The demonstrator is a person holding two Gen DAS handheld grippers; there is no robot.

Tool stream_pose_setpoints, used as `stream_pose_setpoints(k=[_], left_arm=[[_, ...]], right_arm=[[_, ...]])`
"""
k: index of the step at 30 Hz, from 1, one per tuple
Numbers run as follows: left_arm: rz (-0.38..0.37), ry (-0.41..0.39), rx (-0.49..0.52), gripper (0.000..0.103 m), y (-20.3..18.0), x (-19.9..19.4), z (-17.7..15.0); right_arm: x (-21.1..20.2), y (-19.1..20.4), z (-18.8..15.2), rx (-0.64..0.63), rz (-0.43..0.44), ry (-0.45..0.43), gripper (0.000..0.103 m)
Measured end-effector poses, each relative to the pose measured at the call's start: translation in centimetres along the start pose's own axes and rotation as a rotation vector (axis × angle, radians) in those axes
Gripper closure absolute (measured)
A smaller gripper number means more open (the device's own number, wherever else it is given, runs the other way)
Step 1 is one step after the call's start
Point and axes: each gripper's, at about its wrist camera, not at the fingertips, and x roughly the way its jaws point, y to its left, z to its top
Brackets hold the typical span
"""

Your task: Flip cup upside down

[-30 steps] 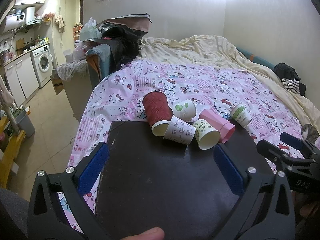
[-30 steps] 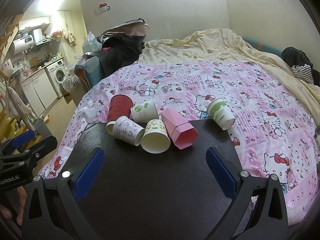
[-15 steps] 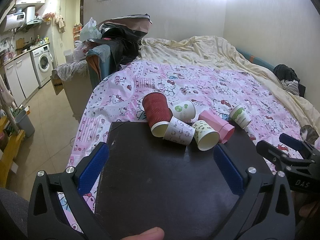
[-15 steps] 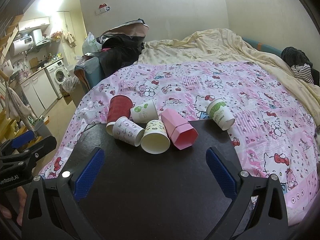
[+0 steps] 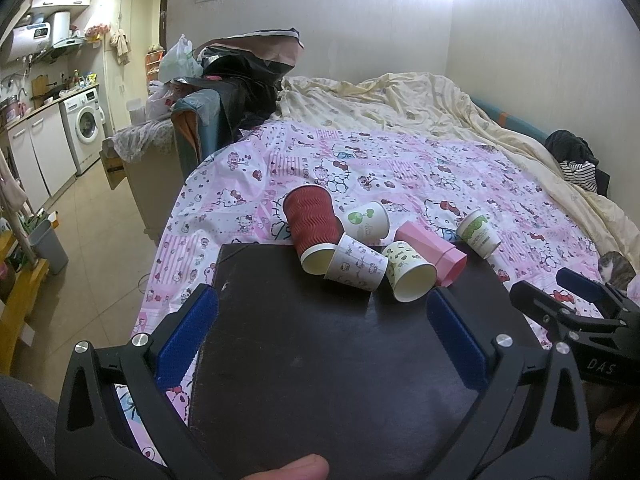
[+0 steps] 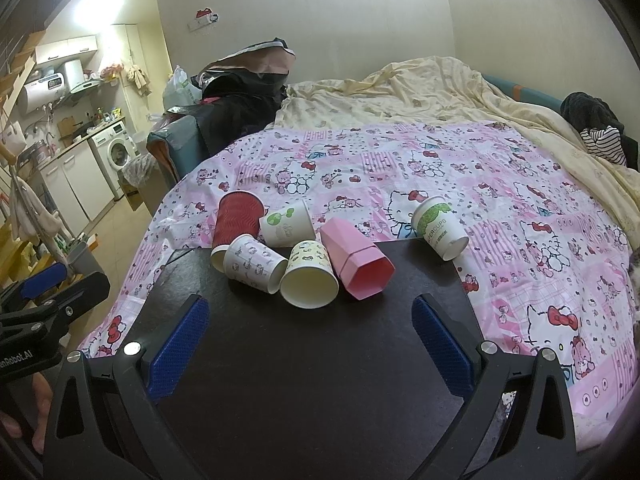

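— Grippers?
— Left gripper (image 5: 322, 320) and right gripper (image 6: 310, 322): jaws wide apart, nothing between them, both over the black board (image 6: 304, 360).
— Any change from a second ago?
— Hardly; the left view has crept slightly, cups unmoved.
— The cups?
— Ahead of the fingers, on their sides at the board's far edge: red cup (image 6: 234, 222), two white printed cups (image 6: 254, 262), cream cup (image 6: 308, 280), pink cup (image 6: 356, 260) touching; the green cup (image 6: 438, 228) lies apart, right.

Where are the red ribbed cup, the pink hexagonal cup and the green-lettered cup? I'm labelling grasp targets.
red ribbed cup (image 6: 237, 220), right wrist view, on its ribbed side wall.
pink hexagonal cup (image 6: 349, 246), right wrist view, on its upper side facet.
green-lettered cup (image 6: 438, 229), right wrist view, on its printed side.
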Motion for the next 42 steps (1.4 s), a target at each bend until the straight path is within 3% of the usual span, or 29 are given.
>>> stream_pose_setpoints(k=[25, 28, 33, 42], left_arm=[[-0.018, 0.028, -0.001, 0.000, -0.4, 0.2, 0.5], [-0.031, 0.051, 0.007, 0.000, -0.5, 0.8, 1.9], [0.020, 0.101, 0.014, 0.000, -0.5, 3.0, 4.4], [0.067, 0.206, 0.036, 0.000, -0.5, 7.6, 6.4]], right_arm=[[0.1, -0.2, 0.4, 0.012, -0.012, 0.024, 0.000], [0.3, -0.3, 1.4, 0.001, -0.019, 0.033, 0.000], [1.1, -1.3, 3.8, -0.010, -0.034, 0.032, 0.000], [5.6, -2.7, 6.5, -0.057, -0.063, 0.127, 0.000]])
